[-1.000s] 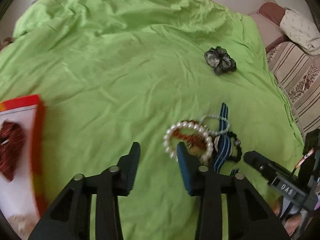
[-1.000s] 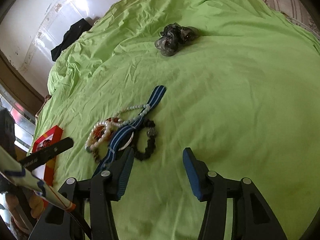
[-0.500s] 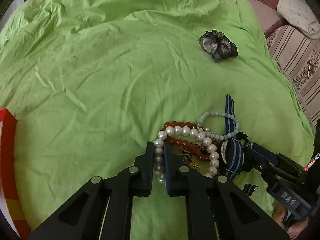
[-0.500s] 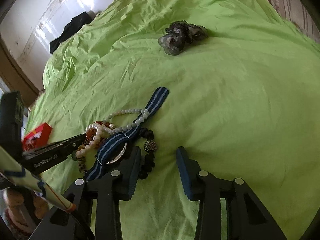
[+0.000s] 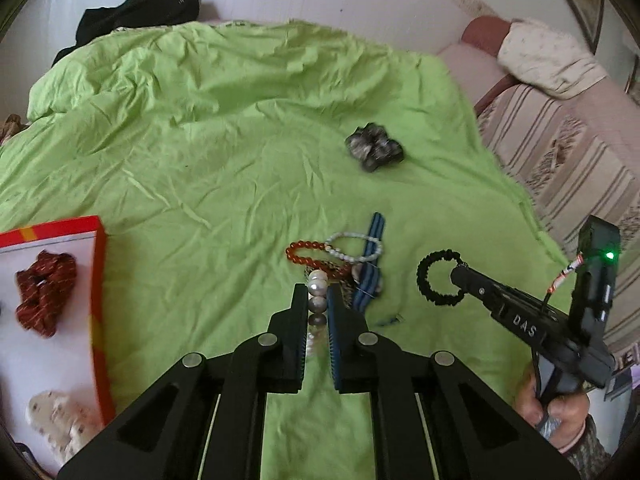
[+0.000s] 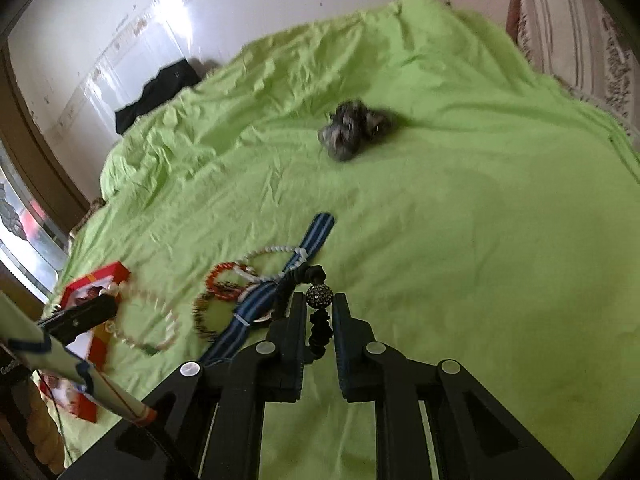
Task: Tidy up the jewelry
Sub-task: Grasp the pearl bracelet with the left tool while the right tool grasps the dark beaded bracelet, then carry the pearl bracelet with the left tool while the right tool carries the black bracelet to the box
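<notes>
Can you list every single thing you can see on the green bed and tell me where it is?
pearl bracelet: one, white, in left tongs
black bead bracelet: one, in right tongs
orange-red bead bracelet: one, on sheet
pale bead bracelet: one, over strap
striped strap: one, blue
dark scrunchie: one, farther back
red box: one, left edge
red scrunchie: one, in box
green sheet: one
left tongs: shut
right tongs: closing

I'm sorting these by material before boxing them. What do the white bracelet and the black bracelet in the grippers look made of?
Pearl bracelet: round, glossy white beads with soft highlights, likely real or imitation pearl; which one is unclear. Black bracelet: small dark, knobbly matte beads, material unclear, plus one sparkly studded ball, probably rhinestone-set.
</notes>
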The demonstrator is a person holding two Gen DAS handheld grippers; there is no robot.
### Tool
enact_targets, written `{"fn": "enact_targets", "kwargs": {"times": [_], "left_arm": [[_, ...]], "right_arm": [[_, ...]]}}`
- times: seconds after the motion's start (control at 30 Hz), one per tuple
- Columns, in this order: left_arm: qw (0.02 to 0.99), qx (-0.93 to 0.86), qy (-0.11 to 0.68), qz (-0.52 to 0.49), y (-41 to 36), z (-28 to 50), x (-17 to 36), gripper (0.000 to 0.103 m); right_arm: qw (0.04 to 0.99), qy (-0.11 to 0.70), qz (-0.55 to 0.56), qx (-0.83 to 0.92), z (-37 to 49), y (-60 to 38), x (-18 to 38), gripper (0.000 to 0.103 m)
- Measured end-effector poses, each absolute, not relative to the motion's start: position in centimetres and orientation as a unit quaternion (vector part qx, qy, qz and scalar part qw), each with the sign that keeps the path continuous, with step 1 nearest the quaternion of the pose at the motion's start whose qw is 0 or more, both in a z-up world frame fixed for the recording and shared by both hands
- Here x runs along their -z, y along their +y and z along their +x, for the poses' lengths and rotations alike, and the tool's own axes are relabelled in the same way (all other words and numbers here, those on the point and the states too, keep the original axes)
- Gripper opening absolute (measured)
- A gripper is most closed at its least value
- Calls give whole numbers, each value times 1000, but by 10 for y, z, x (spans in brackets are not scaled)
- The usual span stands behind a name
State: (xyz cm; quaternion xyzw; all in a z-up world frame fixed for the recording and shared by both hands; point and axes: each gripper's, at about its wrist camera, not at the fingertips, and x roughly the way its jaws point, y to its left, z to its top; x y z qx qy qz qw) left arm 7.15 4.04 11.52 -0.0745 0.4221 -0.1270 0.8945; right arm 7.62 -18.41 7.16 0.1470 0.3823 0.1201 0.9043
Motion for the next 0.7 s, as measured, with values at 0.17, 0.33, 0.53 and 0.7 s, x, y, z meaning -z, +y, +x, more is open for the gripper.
{"fn": "enact_targets", "kwargs": {"times": [0.17,0.33,0.53,0.7], "left_arm": [[905,122,401,-79,59,38,-139,9],[918,106,374,-80,89,6,-160,9],[927,72,360,-76,130,-17,-169,9],[929,37,354,-97,185,-27,-165,9]], "right_arm": [[908,373,138,-130,52,-179,-97,14],[911,369,117,-144,35,-155,-114,14],[908,371,96,-169,21,-115,-127,14],[900,381,71,-199,15,-68,-136,14]]}}
